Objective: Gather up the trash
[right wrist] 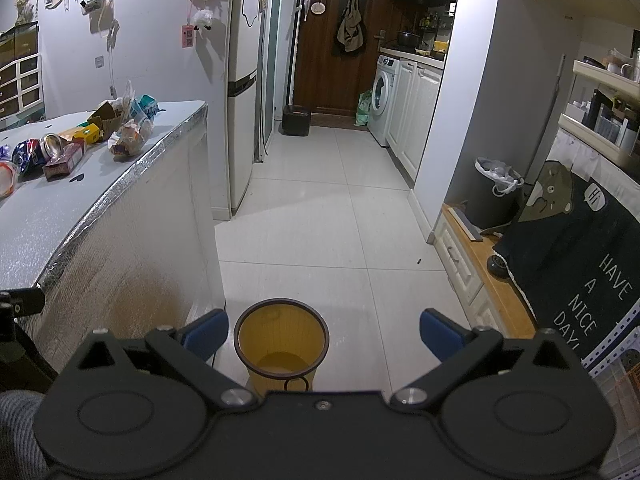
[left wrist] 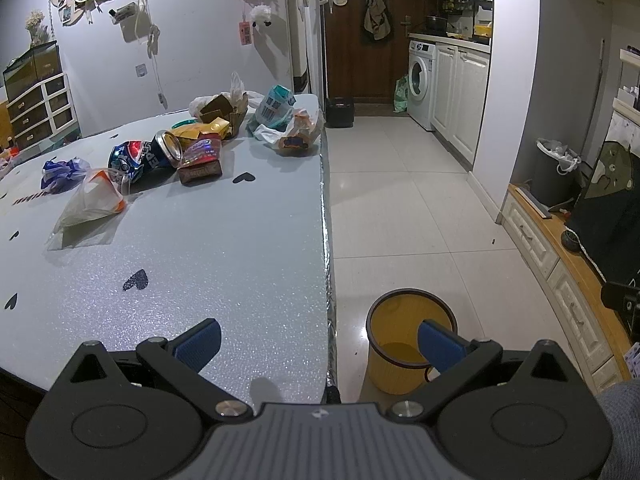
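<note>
Nothing looks collected yet; the yellow bin (right wrist: 281, 344) on the floor beside the desk (left wrist: 224, 264) appears empty inside. The trash sits in a loose cluster toward the far end of the desk: a crushed cola can (left wrist: 146, 156), a clear plastic bag (left wrist: 90, 200), a brown snack packet (left wrist: 200, 170), a blue crumpled wrapper (left wrist: 60, 172), torn boxes and bags behind them. The left tongs (left wrist: 318, 342) hover spread and empty over the desk's near edge; the right tongs (right wrist: 324, 334) hang spread and empty above the bin; every piece remains to be gathered.
</note>
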The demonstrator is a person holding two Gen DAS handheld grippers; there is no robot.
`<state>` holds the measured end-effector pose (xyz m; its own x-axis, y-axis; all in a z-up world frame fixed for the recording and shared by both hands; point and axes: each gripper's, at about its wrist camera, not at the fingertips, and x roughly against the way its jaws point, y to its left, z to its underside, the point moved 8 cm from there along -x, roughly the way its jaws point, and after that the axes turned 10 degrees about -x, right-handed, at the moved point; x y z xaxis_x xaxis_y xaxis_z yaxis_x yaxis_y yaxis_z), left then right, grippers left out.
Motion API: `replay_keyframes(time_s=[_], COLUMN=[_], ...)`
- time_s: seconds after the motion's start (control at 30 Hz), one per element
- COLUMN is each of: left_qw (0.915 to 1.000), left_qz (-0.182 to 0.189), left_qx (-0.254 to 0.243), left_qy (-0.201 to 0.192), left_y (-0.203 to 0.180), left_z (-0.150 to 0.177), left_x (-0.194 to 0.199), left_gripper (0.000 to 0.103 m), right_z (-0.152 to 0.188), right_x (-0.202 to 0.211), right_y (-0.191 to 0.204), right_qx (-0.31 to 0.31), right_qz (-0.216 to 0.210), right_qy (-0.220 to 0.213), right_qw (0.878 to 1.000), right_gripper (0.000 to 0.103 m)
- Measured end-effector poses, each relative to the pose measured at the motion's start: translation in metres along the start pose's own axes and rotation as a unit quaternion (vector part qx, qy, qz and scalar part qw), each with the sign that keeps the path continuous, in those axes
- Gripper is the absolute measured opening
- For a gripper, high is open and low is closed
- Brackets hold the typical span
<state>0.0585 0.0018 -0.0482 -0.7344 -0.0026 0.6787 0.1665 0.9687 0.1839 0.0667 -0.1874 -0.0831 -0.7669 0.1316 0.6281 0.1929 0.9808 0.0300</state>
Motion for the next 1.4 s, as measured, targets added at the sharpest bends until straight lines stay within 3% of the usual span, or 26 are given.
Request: replay_keyframes(time_s=[1.4], left_qw=[1.0000], left_qz=[-0.002], left_qx=[-0.005], left_qy=[-0.002], left_y=[-0.0044], left_z=[-0.0011], left_x=[0.0038], left_gripper=[0.103], right_z=[0.0023], right_x=[-0.0012], right_y=[0.0041], right_qx=[0.002], right_qz=[0.000], right_qy=[0.000], right_qw=[1.000], right_gripper=[0.103])
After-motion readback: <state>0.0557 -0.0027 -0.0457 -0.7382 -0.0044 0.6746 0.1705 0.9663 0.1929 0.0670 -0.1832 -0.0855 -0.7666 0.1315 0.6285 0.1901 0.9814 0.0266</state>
